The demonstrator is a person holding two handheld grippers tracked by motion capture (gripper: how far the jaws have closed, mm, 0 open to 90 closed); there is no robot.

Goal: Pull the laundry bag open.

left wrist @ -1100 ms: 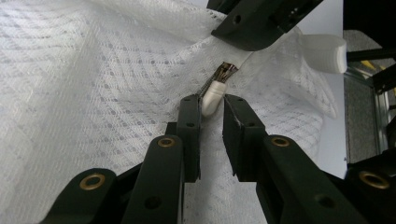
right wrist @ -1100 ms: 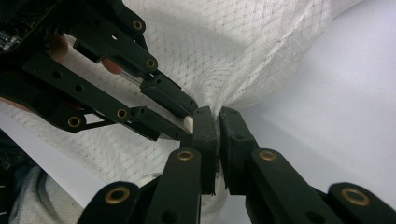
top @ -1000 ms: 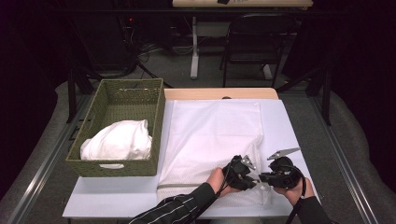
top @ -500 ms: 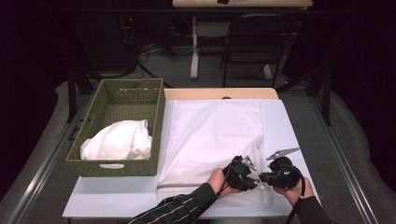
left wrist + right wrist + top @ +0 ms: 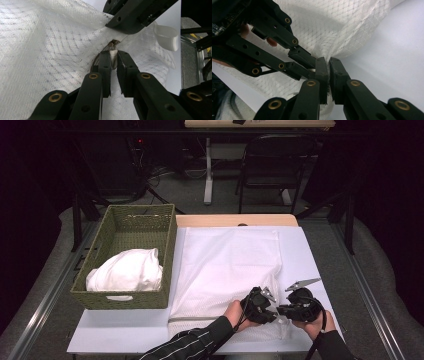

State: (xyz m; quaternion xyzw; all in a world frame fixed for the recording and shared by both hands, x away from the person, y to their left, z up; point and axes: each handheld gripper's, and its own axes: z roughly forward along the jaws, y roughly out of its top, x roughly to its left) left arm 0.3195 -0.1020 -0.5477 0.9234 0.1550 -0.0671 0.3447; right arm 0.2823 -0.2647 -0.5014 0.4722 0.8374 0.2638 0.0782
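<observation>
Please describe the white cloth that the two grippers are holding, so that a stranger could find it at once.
On the pale table, right of the green woven basket, a white mesh cloth lies spread flat. Both hand-held grippers pinch its near right corner. Unlike it, the other white cloth sits bunched inside the basket.

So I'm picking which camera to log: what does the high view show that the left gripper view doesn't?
High view alone: the woven basket holding bundled white cloth, the table, a chair beyond, and both hands. Left gripper view alone: the left gripper shut on a white tab at the fabric's edge, plus a white scoop-shaped piece. Both show the white mesh fabric and the right gripper close beside the left one.
</observation>
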